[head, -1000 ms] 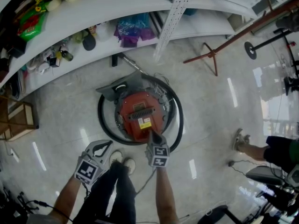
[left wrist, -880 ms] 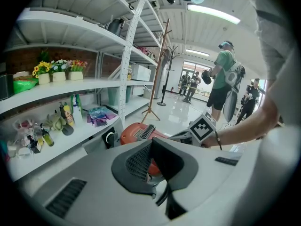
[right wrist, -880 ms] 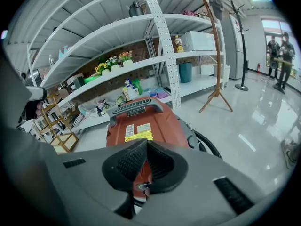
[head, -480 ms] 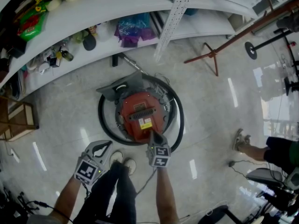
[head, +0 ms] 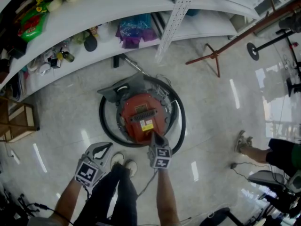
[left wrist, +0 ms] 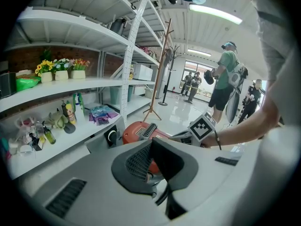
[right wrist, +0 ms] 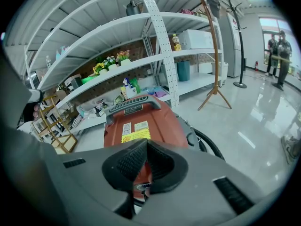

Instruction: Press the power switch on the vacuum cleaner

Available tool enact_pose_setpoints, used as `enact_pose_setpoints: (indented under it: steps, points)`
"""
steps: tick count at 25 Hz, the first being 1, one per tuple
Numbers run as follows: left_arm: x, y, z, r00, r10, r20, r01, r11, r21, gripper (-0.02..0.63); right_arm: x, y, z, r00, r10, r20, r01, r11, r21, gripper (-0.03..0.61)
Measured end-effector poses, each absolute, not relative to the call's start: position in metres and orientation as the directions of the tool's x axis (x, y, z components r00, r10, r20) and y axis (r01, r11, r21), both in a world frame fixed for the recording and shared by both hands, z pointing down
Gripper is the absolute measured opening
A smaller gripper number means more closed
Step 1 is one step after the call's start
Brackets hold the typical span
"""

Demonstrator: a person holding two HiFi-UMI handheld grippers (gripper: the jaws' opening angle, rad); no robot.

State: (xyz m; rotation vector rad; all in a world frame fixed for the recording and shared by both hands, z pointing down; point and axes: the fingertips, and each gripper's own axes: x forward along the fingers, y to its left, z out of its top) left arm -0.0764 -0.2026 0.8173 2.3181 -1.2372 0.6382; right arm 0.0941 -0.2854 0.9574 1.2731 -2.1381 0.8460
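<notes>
A red vacuum cleaner point(head: 141, 116) sits on the tiled floor, ringed by its black hose point(head: 180, 121). In the head view my right gripper point(head: 153, 135) points down at the near end of the red body, its tips on or just above it. In the right gripper view the jaws point(right wrist: 146, 143) are shut with nothing between them. The red top with its yellow label point(right wrist: 133, 135) fills the space behind the jaws, and a dark round part point(right wrist: 143, 187) shows under the pads. My left gripper point(head: 108, 145) hangs shut to the left, clear of the vacuum point(left wrist: 141, 132).
White shelves point(head: 117, 6) with bottles and a purple bag point(head: 133, 28) curve behind the vacuum. A wooden coat stand point(head: 214, 55) stands back right, a wooden rack point(head: 16, 121) at left. My feet point(head: 123, 163) are close to the hose. Another person's foot point(head: 242, 141) is at right.
</notes>
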Motion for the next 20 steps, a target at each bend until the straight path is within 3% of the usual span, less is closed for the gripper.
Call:
enact_pose_setpoints:
  steps: [20]
  points:
    - [-0.075, -0.207, 0.799, 0.49, -0.662, 0.567, -0.849, -0.511, 0.137, 0.006, 0.095, -0.284, 0.942, -0.466, -0.583, 0.666, -0.882, 0.366, -0.297, 0.012]
